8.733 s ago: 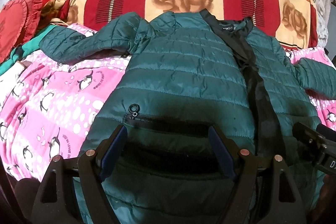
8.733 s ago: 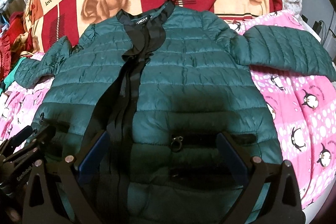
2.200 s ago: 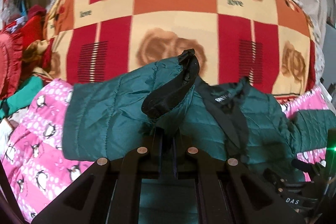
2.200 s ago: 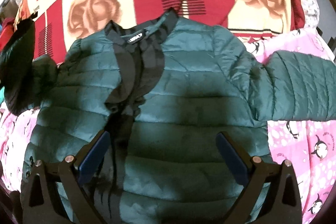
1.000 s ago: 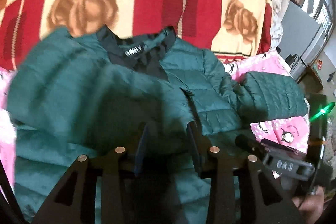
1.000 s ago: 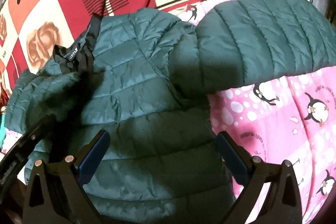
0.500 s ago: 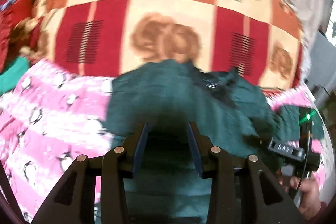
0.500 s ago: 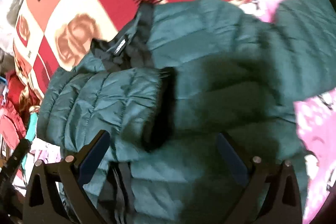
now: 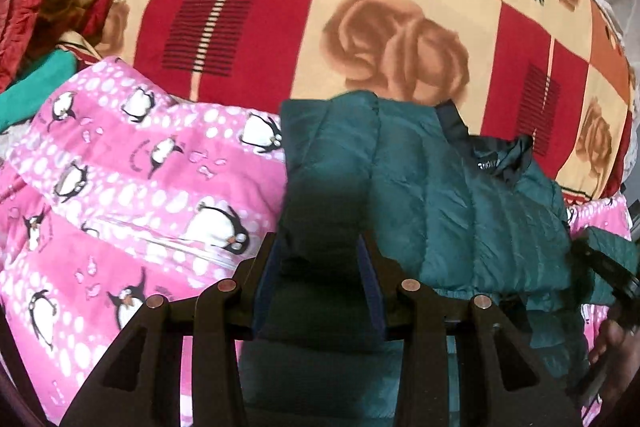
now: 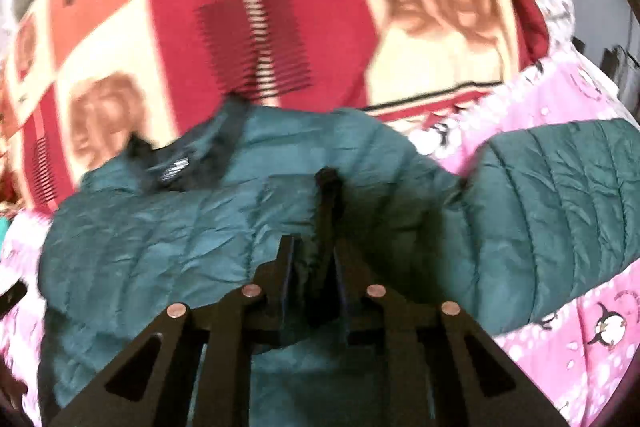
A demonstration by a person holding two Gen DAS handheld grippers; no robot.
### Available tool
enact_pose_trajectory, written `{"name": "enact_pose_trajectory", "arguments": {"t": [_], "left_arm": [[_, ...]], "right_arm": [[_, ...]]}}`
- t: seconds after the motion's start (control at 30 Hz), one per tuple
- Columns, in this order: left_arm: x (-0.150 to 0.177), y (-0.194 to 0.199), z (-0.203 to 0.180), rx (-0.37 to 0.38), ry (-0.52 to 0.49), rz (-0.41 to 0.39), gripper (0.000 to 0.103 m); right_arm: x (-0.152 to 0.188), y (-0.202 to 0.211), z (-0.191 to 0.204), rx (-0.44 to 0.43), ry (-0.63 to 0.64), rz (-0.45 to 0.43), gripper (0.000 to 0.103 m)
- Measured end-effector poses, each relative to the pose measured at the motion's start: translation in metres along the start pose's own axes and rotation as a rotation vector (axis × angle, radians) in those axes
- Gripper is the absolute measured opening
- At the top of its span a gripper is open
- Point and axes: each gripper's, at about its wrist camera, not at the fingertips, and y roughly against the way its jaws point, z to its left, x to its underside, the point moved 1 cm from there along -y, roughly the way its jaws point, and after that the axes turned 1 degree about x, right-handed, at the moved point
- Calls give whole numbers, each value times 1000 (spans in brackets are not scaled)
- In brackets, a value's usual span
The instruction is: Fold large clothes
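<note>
While pinched by both grippers, quilted green jacket (image 9: 460, 195), black collar, creased

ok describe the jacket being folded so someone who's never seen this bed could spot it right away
Find the big red, orange and cream checked quilt with brown roses across the back of the bed; in front of it lies a pink penguin-print blanket. On that blanket lies the jacket: dark green, quilted and puffy, with black collar trim, the only plain dark piece among the loud prints.
</note>
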Motion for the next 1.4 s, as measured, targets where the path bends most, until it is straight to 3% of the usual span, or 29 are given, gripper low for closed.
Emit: {"name": "enact_pose_trajectory", "arguments": {"t": [0.1, 0.23, 0.3, 0.37, 0.43, 0.5, 0.63, 0.77, 0.97, 1.27, 1.4], "left_arm": [[-1, -5, -8, -5, -10, 3, 15], [-8, -4, -13, -17, -19, -23, 15], [-13, -7, -15, -29, -23, -33, 15], [-18, -12, -19, -41, -22, -44, 15], [-21, -17, -22, -49, -23, -57, 15], [-21, -25, -25, -71, -34, -58, 15], [-20, -40, -30, -108, -50, -47, 15], [-19, -51, -32, -112, -50, -24, 15], [-13, -57, -41, -124, -66, -13, 15], [-9, -61, -43, -150, -75, -23, 16], [-8, -62, -44, -162, -71, -20, 16]], "right_arm": [[-1, -36, -7, 99, 27, 63, 15], [1, -33, -13, 79, -22, 77, 13], [-1, -13, -16, 45, -51, 61, 25], [-2, 5, -15, -31, -69, 44, 63], [-3, 17, -9, -78, -61, 20, 75], [-2, 24, 7, -111, -18, 7, 76], [6, 4, 46, -160, 96, 63, 76], [23, -36, 73, -74, 252, 123, 76], [8, -56, 70, 12, 237, 114, 77], [17, -5, 66, -38, 208, 56, 78], [22, -23, 62, -30, 203, 100, 78]]}}
